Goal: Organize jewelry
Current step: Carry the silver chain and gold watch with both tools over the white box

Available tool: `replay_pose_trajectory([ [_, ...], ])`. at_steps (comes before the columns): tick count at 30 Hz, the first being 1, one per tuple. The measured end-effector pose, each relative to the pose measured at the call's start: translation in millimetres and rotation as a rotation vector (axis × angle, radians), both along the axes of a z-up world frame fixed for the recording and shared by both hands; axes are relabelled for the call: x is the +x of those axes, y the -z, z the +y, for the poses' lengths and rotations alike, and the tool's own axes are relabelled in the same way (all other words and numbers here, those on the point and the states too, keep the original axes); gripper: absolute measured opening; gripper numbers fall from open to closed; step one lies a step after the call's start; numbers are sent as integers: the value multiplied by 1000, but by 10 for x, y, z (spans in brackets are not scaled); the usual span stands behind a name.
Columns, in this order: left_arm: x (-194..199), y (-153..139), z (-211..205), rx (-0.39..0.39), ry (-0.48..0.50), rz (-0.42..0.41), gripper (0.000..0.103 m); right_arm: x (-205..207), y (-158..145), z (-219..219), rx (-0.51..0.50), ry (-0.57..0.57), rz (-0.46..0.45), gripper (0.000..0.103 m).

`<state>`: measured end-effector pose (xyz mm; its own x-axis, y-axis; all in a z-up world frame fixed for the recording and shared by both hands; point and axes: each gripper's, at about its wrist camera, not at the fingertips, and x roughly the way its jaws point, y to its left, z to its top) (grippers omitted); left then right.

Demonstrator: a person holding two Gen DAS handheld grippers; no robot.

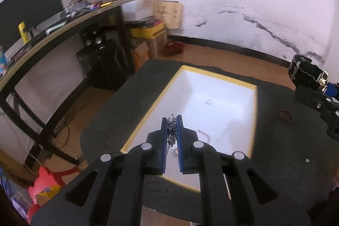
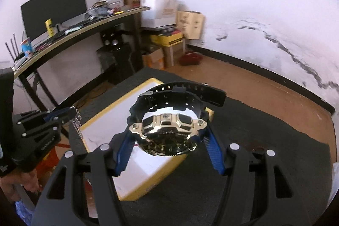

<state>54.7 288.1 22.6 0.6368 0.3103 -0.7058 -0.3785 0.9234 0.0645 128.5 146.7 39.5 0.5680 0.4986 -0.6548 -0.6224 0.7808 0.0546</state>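
In the left wrist view my left gripper (image 1: 172, 120) is shut on a bunched silver chain (image 1: 172, 130), above the near end of a white box with a yellow rim (image 1: 148, 118). A small ring (image 1: 208, 101) and a thin pinkish loop (image 1: 205, 134) lie inside the box. In the right wrist view my right gripper (image 2: 168, 130) is shut on a gold-cased watch (image 2: 169, 135) with a black strap, its pads pressing on both sides of the case. It hangs over the box (image 2: 101, 132). The left gripper (image 2: 73, 112) shows at the left with the chain (image 2: 77, 121) dangling.
The box sits on a black mat (image 1: 275, 141), where a brown ring-shaped item (image 1: 285, 115) and a tiny silver piece (image 1: 307, 160) lie to the right. A cluttered desk with a monitor (image 1: 31, 5) stands at the left. Cartons (image 2: 165, 10) are stacked by the wall.
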Motion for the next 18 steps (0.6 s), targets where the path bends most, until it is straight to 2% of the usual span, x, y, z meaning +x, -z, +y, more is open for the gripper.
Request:
replay_pose_trajectory([
  [6, 144, 283, 250, -25, -56, 7, 8, 52, 227, 257, -24, -23, 21, 61],
  [11, 373, 763, 246, -103, -87, 35, 8, 365, 624, 431, -65, -14, 56, 61],
  [15, 517, 1150, 212, -127, -120, 68, 8, 507, 949, 516, -103, -21, 85, 61],
  [18, 595, 1302, 207, -149, -105, 92, 8, 594, 1154, 589, -135, -31, 103, 61],
])
